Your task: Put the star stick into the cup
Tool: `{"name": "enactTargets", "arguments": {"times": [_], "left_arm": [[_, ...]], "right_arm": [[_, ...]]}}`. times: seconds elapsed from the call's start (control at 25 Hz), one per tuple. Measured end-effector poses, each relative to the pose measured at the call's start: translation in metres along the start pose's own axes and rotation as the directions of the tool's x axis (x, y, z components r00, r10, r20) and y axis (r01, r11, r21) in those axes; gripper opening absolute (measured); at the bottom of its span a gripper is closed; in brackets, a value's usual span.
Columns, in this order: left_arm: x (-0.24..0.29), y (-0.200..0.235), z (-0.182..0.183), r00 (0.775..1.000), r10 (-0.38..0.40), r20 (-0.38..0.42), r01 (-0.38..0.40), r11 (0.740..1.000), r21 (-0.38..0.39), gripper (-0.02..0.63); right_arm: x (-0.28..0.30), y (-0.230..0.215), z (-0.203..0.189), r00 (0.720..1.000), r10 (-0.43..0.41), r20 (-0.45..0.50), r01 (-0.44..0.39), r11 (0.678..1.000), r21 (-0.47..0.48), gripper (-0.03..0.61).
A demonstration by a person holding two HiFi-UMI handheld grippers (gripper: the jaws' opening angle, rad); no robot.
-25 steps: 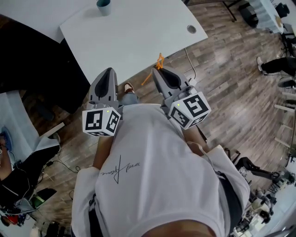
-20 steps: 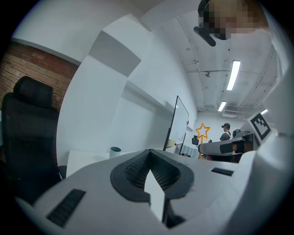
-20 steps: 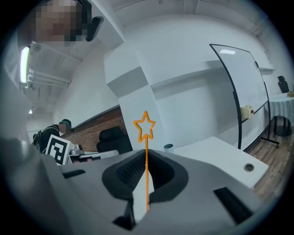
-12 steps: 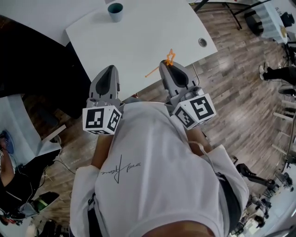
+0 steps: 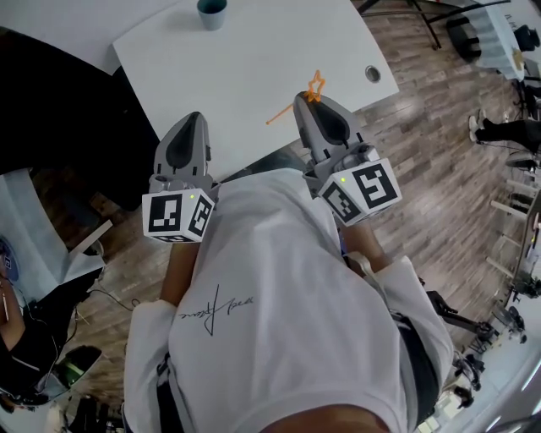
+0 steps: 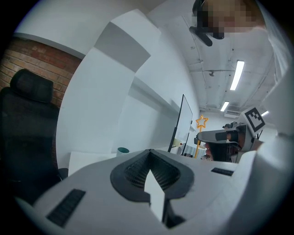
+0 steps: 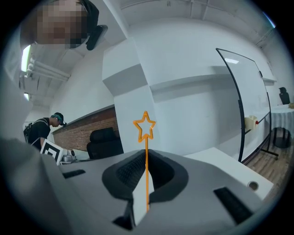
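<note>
An orange star stick stands up from my right gripper, which is shut on its shaft above the near edge of the white table. In the right gripper view the star rises over the closed jaws. A teal cup stands at the table's far edge, well ahead and left of the stick. My left gripper is shut with nothing in it, just short of the table's near edge. The left gripper view shows the cup far ahead and the star to the right.
A round cable hole sits at the table's right corner. Left of the table stands a black office chair. A whiteboard on a stand is at the right, and a person stands far off at the left. Wooden floor surrounds the table.
My right gripper has carried the star stick forward from over the floor to above the table's near edge. The left gripper has stayed roughly in place.
</note>
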State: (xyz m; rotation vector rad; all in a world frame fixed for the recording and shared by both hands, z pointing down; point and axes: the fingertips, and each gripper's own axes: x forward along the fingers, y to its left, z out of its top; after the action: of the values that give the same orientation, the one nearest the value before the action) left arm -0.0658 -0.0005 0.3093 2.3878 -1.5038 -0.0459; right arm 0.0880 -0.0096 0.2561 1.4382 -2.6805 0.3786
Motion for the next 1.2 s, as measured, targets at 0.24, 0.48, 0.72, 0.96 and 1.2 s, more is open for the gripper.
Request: {"name": "enactTargets", "arguments": {"times": [0.24, 0.48, 0.72, 0.96, 1.2], "left_arm": [[0.004, -0.001, -0.005, 1.0, 0.011, -0.006, -0.011, 1.0, -0.028, 0.008], [0.007, 0.003, 0.002, 0.998, 0.063, 0.003, -0.063, 0.998, -0.028, 0.008], [0.025, 0.009, 0.003, 0.996, 0.085, -0.028, -0.087, 0.995, -0.056, 0.008], [0.039, 0.013, 0.003, 0.993, 0.102, -0.057, -0.106, 0.992, -0.07, 0.008], [0.047, 0.016, -0.003, 0.992, 0.097, -0.08, -0.103, 0.991, -0.08, 0.008]], "right_arm": [[0.007, -0.005, 0.006, 1.0, 0.03, 0.001, -0.03, 1.0, -0.007, 0.018], [0.021, -0.013, 0.017, 0.997, 0.08, 0.0, -0.08, 0.997, -0.023, 0.018], [0.045, -0.033, 0.028, 0.995, 0.102, -0.011, -0.102, 0.994, -0.023, 0.018], [0.063, -0.048, 0.039, 0.992, 0.123, -0.009, -0.123, 0.992, -0.034, 0.018], [0.074, -0.058, 0.04, 0.991, 0.127, -0.027, -0.129, 0.99, -0.05, 0.018]]}}
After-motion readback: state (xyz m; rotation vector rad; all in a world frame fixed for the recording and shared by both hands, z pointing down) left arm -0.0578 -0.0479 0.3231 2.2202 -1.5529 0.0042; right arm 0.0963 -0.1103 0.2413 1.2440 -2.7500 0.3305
